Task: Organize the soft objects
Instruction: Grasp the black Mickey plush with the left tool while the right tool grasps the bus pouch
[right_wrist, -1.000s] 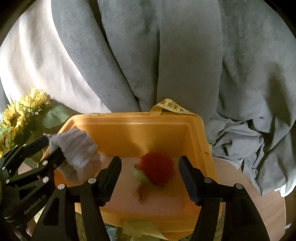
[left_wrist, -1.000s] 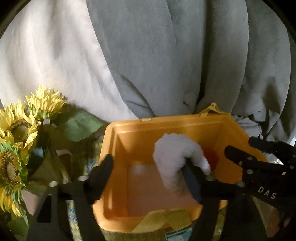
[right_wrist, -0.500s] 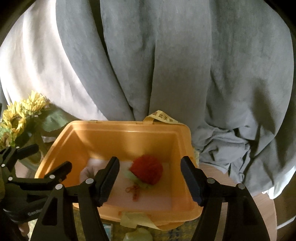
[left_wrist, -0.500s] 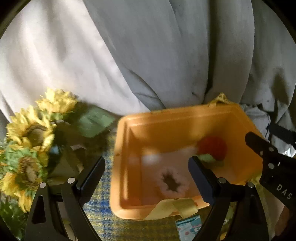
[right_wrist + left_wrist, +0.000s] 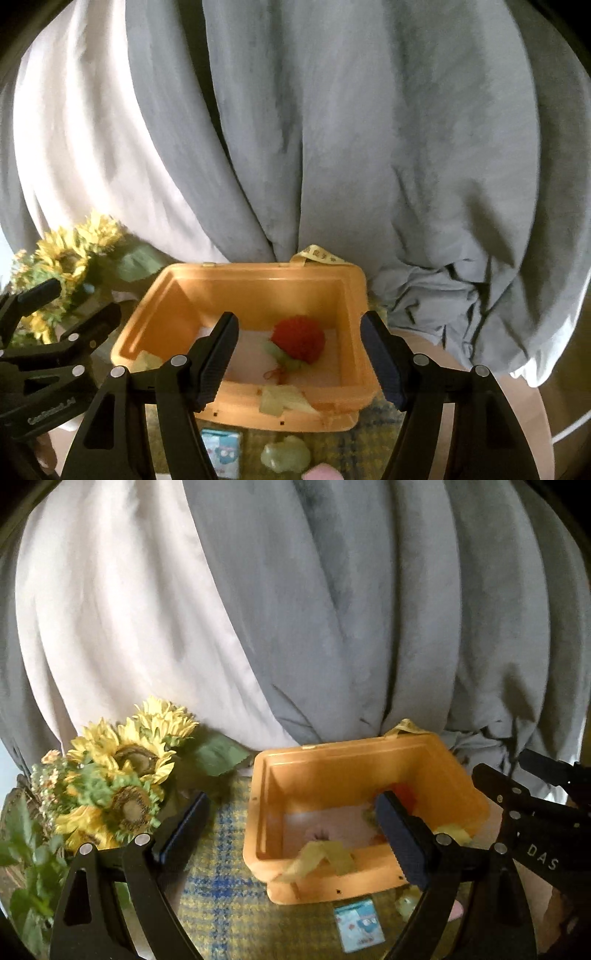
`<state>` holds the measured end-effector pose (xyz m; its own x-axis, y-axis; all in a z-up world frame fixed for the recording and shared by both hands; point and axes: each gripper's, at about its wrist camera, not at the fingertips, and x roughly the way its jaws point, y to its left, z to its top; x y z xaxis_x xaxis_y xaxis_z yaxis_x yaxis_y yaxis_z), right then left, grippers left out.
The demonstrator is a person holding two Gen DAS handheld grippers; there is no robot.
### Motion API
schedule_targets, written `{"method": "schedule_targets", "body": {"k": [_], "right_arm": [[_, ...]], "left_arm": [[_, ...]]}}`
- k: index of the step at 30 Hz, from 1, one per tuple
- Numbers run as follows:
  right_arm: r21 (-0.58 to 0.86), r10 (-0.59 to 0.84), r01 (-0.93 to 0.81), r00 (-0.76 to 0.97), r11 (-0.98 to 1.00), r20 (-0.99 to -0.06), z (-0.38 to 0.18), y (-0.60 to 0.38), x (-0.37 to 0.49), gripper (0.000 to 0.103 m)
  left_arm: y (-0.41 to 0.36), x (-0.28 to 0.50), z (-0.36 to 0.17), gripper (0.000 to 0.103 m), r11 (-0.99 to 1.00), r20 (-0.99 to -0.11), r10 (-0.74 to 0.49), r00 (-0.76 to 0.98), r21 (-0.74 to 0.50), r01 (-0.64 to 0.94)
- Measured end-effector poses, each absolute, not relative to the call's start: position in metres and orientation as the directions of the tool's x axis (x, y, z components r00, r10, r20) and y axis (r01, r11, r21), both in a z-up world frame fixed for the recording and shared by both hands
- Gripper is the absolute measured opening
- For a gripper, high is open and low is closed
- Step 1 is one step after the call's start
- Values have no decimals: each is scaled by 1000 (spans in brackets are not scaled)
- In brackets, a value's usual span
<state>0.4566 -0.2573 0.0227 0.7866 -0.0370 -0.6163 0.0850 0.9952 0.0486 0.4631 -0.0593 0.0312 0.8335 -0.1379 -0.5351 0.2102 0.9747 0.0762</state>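
The red fluffy toy (image 5: 298, 339) lies on the pale floor of the orange bin (image 5: 258, 280), toward the bin's 2 o'clock corner in the right wrist view, with a green leafy tuft at its 7 o'clock. In the left wrist view most of it is hidden behind the left gripper's right finger; only a red edge shows. A pale round soft thing (image 5: 320, 835) lies on the bin floor toward the near wall; it is blurred, and in the right wrist view the right gripper's left finger covers that spot. A yellow-green scrap (image 5: 325, 854) drapes over the near rim. Its kind is hard to make out.

Outside the bin, on the plaid cloth (image 5: 229, 915) at 6 o'clock, lie a small blue-and-white card (image 5: 223, 452), a light green soft lump (image 5: 286, 458) and a pink object (image 5: 321, 474) cut off by the frame edge.

The left gripper (image 5: 291, 834) has its fingers wide apart, nothing between them but air above the bin. The right gripper (image 5: 299, 363) has its fingers apart too, holding nothing.

Sunflowers (image 5: 125, 771) stand at the bin's 9 o'clock. Grey and white curtains (image 5: 332, 129) hang behind.
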Motion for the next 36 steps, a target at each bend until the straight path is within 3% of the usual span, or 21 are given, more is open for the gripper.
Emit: {"method": "schedule_targets", "body": {"k": [3, 19, 36], "right_arm": [[59, -41, 96, 796, 994, -605, 29, -262, 438, 78], [57, -86, 142, 822, 988, -563, 27, -270, 345, 78], [60, -28, 88, 760, 994, -649, -29, -278, 294, 78]], "left_arm": [[-57, 445, 36, 92, 975, -524, -150, 838, 64, 214], [-57, 350, 17, 92, 965, -481, -160, 862, 106, 238], [-69, 298, -48, 92, 951, -579, -205, 789, 72, 300]]}}
